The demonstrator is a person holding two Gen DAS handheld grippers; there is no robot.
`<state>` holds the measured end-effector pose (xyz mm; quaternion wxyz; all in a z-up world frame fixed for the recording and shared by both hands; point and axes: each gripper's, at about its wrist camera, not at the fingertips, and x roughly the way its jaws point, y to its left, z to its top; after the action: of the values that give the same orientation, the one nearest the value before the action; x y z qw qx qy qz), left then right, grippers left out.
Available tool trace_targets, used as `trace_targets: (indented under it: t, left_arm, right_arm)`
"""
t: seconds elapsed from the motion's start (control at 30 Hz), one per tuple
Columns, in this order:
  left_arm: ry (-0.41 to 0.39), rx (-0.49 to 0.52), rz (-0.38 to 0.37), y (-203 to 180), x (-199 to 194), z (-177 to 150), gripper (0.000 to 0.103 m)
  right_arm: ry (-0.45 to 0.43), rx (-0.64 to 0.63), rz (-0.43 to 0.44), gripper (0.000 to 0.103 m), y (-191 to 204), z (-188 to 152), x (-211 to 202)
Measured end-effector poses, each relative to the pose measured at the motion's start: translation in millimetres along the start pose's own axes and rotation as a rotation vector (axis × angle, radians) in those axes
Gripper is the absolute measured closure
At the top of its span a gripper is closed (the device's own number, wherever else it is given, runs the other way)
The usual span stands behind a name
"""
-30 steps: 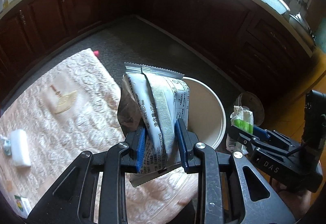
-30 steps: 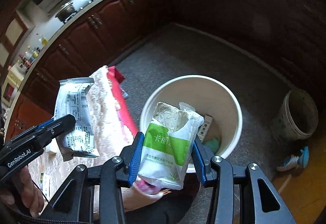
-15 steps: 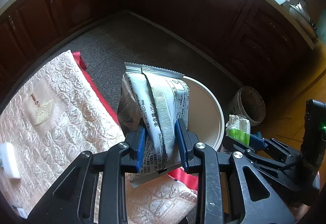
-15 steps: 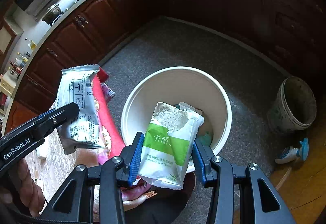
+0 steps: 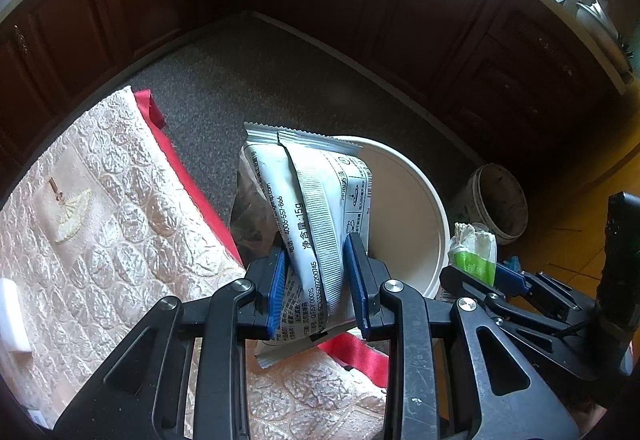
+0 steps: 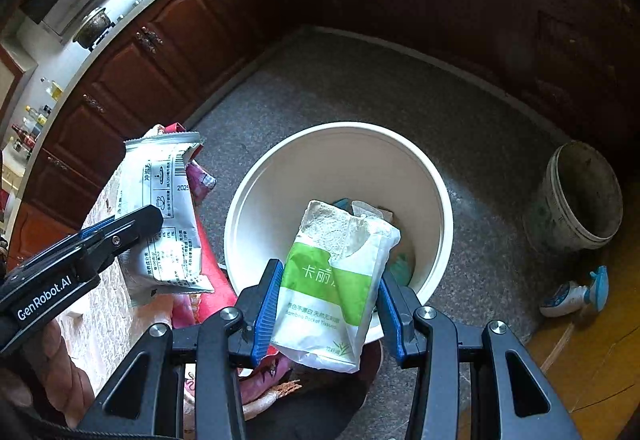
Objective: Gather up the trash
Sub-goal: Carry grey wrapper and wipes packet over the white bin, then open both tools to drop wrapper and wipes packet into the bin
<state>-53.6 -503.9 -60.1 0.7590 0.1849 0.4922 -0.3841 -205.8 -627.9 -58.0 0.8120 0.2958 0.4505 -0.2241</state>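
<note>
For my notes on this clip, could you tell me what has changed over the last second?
Both grippers have closed in on the white bucket, which now looks larger. Unchanged: left gripper clamps the silver sachet, right gripper the green tissue pack; nothing released.

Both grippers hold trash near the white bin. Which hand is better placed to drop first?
Likely the right. Its tissue pack already hangs over the bin, while the left gripper's grey wrapper is at the rim beside the table.
</note>
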Motion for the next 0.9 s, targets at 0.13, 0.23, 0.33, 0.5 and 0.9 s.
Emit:
trace_targets:
  t: [0.13, 0.23, 0.33, 0.5, 0.9]
  left_arm:
    - [0.000, -0.003, -0.004, -0.1, 0.2, 0.0, 0.077]
    - [0.001, 0.000, -0.002, -1.6, 0.7, -0.1, 0.077]
    - [0.004, 0.000, 0.003, -1.2, 2.6, 0.0, 0.077]
    - [0.014, -0.016, -0.005, 0.5, 7.8, 1.2, 0.077]
    - [0.046, -0.028, -0.059, 10.3, 26.3, 3.1, 0.076]
  right_arm:
    - [0.007, -0.001, 0.001, 0.060, -1.1, -1.2, 3.0]
    - [0.010, -0.001, 0.001, 0.060, -1.3, -0.2, 4.5]
    - [0.007, -0.002, -0.001, 0.060, -0.8, 0.3, 5.3]
    - [0.011, -0.002, -0.012, 0.060, -0.4, -0.3, 10.1]
    - [0.043, 0.051, -0.013, 0.060, -15.7, 3.1, 32.2]
